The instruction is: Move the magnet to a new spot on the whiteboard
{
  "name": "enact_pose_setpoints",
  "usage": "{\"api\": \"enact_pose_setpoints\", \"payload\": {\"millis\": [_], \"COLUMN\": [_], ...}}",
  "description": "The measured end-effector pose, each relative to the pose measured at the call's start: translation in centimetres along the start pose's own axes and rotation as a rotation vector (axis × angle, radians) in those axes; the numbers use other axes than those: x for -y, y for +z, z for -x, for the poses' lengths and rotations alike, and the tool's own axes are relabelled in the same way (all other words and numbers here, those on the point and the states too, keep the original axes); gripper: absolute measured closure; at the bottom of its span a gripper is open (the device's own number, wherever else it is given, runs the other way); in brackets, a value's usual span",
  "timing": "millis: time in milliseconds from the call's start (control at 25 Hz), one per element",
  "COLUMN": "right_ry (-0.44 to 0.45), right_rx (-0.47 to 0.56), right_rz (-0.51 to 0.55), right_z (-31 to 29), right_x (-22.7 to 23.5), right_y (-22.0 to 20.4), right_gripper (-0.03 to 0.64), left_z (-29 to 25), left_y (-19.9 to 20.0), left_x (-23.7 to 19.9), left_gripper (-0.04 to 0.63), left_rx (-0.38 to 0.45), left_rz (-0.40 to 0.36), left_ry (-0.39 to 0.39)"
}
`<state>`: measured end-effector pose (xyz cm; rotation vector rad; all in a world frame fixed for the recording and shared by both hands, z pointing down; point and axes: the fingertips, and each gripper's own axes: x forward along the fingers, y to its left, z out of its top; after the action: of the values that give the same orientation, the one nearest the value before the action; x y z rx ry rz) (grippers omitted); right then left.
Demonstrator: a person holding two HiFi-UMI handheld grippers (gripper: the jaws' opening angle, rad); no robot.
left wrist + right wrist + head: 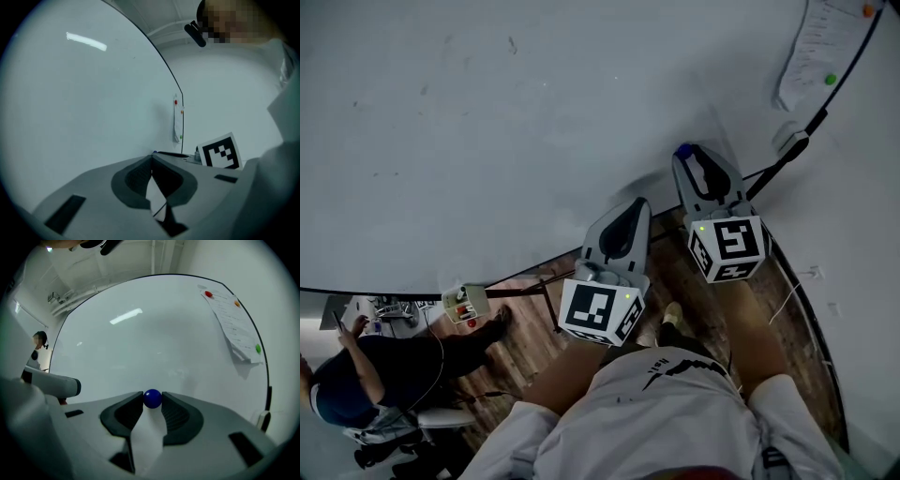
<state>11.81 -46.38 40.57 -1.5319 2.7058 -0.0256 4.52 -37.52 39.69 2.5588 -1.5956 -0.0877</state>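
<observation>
A broad whiteboard [487,141] filled most of the scene, bare across its middle. A paper sheet [234,329] hung near its right edge, pinned by small coloured magnets [258,348]. The left tool [152,158] was clenched on nothing, its jaw tips together, and sat just beside the right tool without touching the task's thing. The right tool [152,400] was grasping the small round blue magnet [153,398] by the very tips of its jaws, low on the board. Whether the magnet touched the surface could not be told. The risk lay in that slim grip. The smooth ball would likely squirt out if the jaws twisted or dragged it sideways against the board's pull, and it would then fall to the floor [534,347]. Carried too far right, it might snap onto the sheet's magnets or crease the paper.
</observation>
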Motion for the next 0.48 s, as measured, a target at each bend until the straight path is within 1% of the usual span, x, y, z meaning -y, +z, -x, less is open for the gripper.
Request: {"api": "enact_pose_setpoints", "payload": {"millis": [200,480], "right_ry": [-0.004,0.008], "right_rx": [0.03,0.03], "right_rz": [-0.016,-0.026], "right_z": [-0.66,-0.89], "right_x": [0.33,0.31], "right_y": [0.02,0.0], "right_gripper": [0.486,0.486], "left_z": [-0.46,-0.58], "left_y": [-0.18,-0.11], "left_x": [-0.38,-0.37], "left_gripper": [0.583,0.584], "left_rx": [-0.007,-0.004], "left_rz": [-0.007,-0.01], "left_ry": [0.017,0.03]}}
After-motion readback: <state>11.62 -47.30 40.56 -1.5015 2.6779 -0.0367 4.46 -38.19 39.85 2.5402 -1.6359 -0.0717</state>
